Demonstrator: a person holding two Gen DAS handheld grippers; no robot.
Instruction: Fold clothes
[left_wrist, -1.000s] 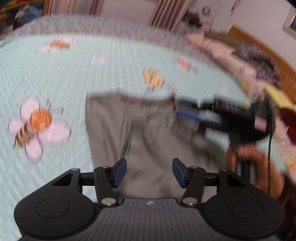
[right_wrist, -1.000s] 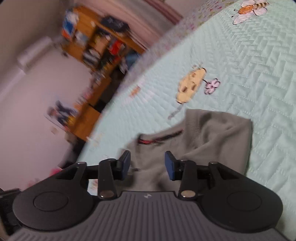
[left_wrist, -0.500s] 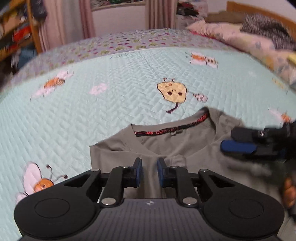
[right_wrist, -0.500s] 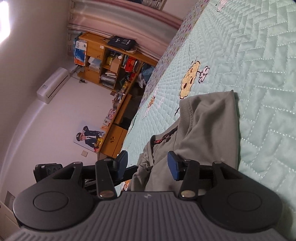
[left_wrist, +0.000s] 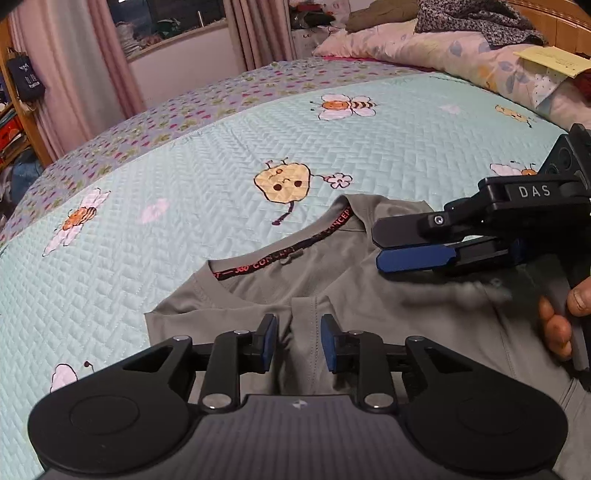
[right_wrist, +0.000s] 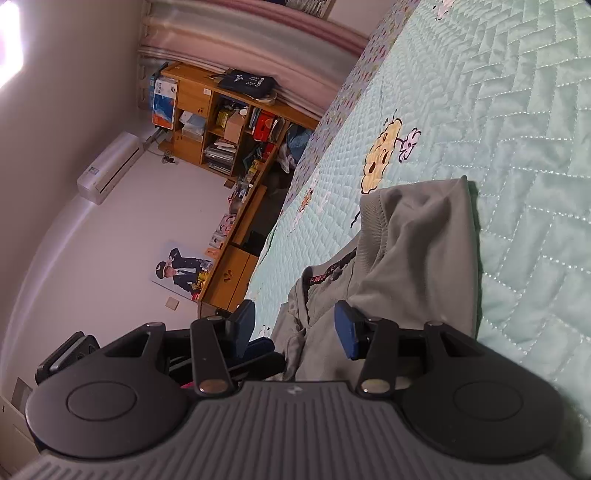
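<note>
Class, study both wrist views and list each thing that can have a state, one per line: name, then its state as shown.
grey T-shirt: lying on the bed, sides folded in over the middle, collar showing
left claw: open, having just opened a little, over a fabric ridge, pads not pressing
right claw: open, empty, turned sideways above the shirt
quilted bedspread: spread flat
curtains: drawn apart

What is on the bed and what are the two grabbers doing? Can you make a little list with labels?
shirt: grey T-shirt, partly folded, neck opening facing up
surface: mint quilt with bee and flower pictures
left gripper: open over a crease in the shirt, jaws have just been opening slightly
right gripper: open, low beside the shirt, nothing pinched
hand: holding the right gripper's handle
</note>
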